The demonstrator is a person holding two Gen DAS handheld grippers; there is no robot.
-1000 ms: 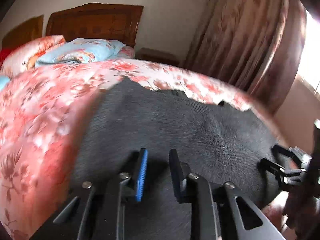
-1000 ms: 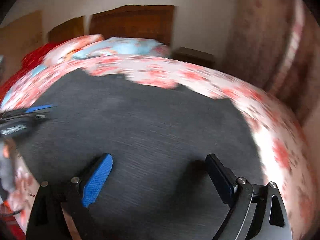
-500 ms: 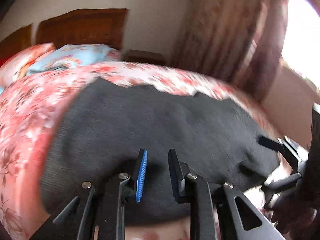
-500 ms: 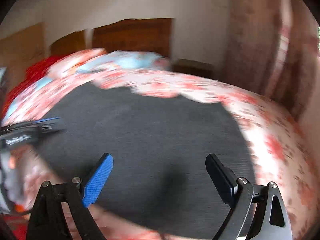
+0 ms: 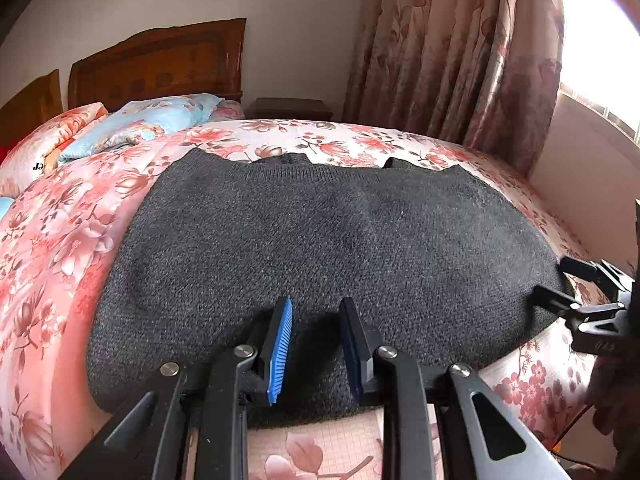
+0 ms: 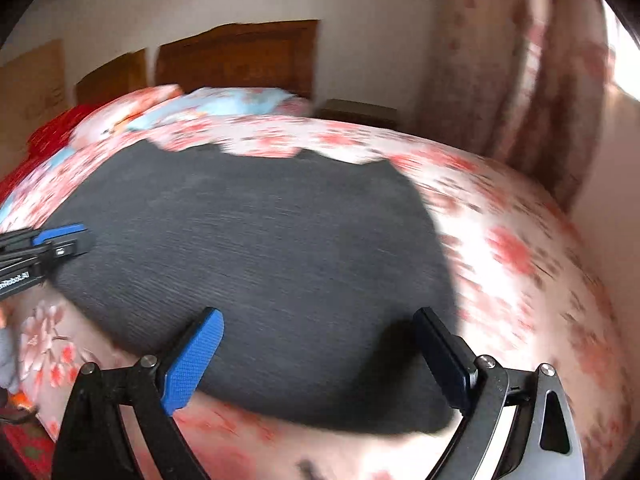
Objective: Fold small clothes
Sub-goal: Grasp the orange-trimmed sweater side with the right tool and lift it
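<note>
Grippers first, nearest the lens. Left gripper (image 5: pixel 315 312): jaws parted a narrow way, poised over the near hem, nothing caught between the pads. Right gripper (image 6: pixel 318 322): jaws spread wide, nothing between them, hovering over the near right corner of the garment.

Dark grey knitted sweater (image 5: pixel 320 240) next, spread flat across the floral bedspread (image 5: pixel 52 240), hem toward the grippers, neckline at the far edge. By the look of the knit: soft, limp, fairly thick, of moderate weight, not slippery, likely to stretch and sag if lifted by one point. Best taken at the hem corners or the side seams, pinching both layers together, so the fold carries over evenly.

Beyond it: pillows (image 5: pixel 132 124), wooden headboard (image 5: pixel 160 60), a small nightstand (image 5: pixel 290 108) and floral curtain (image 5: pixel 460 52).

Hard to make out: sleeves not visible as such, perhaps tucked under or already folded in; cannot tell. Right wrist view smeared by motion, so the sweater's right edge and corner blur into the bedspread. Window glare washes out the far right.
</note>
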